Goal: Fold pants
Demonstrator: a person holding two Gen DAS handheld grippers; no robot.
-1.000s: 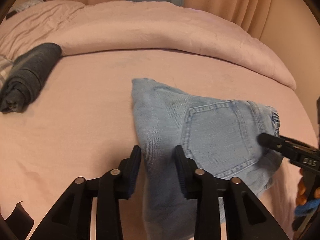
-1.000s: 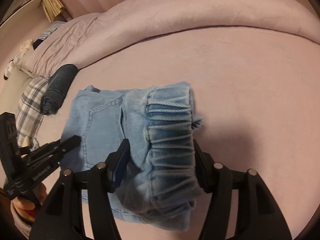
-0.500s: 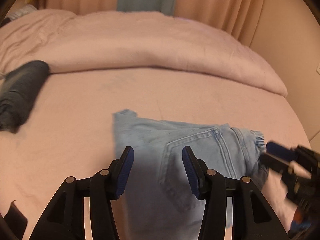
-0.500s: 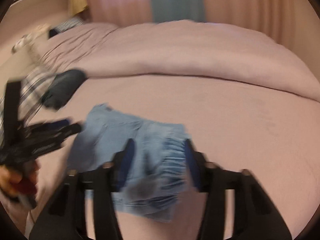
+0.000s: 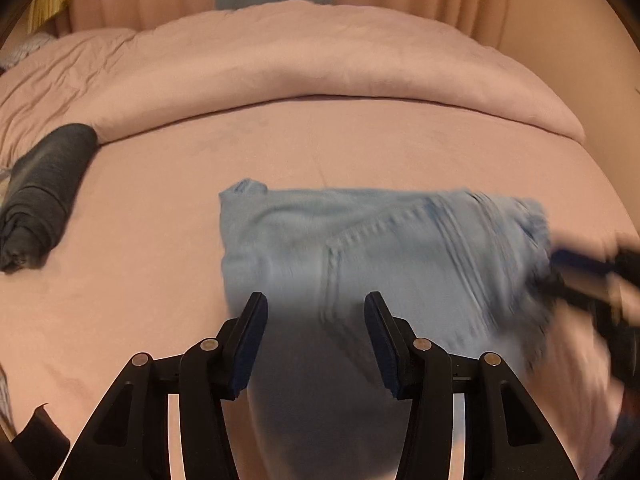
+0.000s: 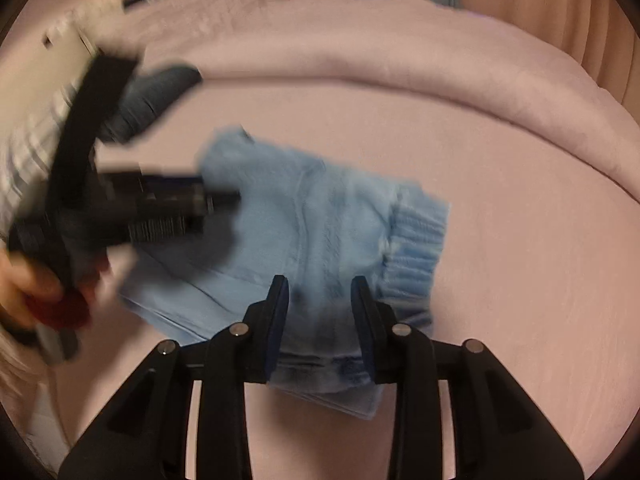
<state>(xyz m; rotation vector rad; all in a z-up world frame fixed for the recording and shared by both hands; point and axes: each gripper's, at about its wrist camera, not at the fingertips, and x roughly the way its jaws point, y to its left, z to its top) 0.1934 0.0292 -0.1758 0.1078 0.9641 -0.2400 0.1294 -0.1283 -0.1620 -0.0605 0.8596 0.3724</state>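
The soft, floppy pants (image 6: 320, 220) lie folded on the bed (image 6: 520, 240) just under both hand-held grippers, left (image 5: 314, 316) and right (image 6: 320, 300), whose fingers stand apart holding nothing; the thick stretchy waistband is best to grab.

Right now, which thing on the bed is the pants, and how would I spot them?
Look at the wide pink bed sheet. In its middle lies a folded light blue denim bundle with a gathered elastic waistband. The only other cloth, a dark grey roll, lies apart near the bed's edge.
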